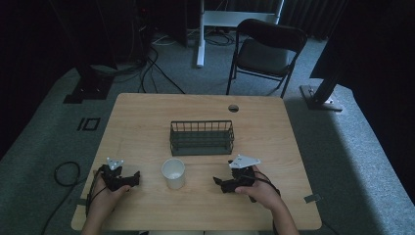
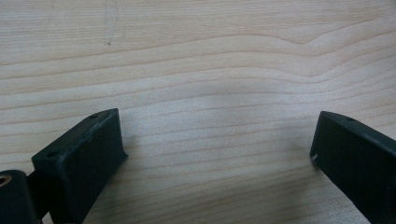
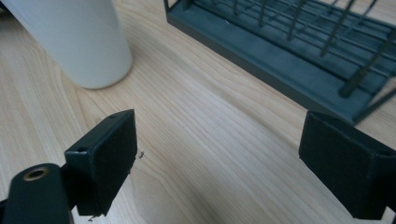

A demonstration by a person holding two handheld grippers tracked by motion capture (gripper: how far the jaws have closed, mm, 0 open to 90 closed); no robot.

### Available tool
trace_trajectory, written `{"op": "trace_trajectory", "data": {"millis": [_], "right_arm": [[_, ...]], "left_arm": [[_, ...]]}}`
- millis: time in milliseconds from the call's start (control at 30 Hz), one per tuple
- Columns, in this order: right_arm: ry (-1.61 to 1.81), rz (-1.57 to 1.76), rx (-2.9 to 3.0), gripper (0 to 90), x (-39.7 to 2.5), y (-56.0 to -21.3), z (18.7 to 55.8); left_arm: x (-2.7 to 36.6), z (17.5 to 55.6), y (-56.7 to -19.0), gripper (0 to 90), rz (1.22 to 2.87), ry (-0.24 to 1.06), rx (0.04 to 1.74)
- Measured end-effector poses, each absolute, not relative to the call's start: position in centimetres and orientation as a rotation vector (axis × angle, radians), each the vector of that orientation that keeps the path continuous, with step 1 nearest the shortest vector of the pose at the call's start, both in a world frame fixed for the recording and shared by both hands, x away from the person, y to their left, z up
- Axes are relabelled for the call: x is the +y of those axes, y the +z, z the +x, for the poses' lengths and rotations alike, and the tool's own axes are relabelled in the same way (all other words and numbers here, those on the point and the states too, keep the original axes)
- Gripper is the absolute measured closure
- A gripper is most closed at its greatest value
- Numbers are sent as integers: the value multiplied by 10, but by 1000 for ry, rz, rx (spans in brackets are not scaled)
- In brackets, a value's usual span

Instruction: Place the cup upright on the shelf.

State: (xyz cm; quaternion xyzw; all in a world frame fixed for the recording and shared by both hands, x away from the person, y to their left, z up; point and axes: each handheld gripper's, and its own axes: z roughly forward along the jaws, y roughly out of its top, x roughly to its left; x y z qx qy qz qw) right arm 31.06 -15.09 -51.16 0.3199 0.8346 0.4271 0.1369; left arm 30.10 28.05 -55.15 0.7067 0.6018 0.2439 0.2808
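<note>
On the table's [image 1: 147,112] near edge, both grippers, left [image 2: 217,149] and right [image 3: 219,154], rested with jaws apart beside an empty cup [image 1: 173,173] and wire basket [image 1: 201,137].

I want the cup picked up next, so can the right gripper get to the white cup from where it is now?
Probably yes. The right gripper is open, and bare table lies between it and the white cup; the wire basket stands off to the side.

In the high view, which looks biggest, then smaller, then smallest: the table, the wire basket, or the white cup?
1. Wooden table, by far the largest.
2. Dark wire basket.
3. White cup, smallest, though nearest the camera.
</note>
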Motion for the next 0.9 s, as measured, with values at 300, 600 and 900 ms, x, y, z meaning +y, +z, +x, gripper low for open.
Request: {"op": "trace_trajectory", "data": {"millis": [300, 600, 900], "right_arm": [[1258, 876, 2438, 111, -134, -509, 309], [1276, 824, 2466, 111, -116, -510, 307], [1299, 778, 2480, 111, -100, -509, 307]], "left_arm": [[281, 301, -552, 30, 1894, 654, 1613], [281, 301, -552, 30, 1894, 654, 1613], [281, 301, -552, 30, 1894, 654, 1613]]}}
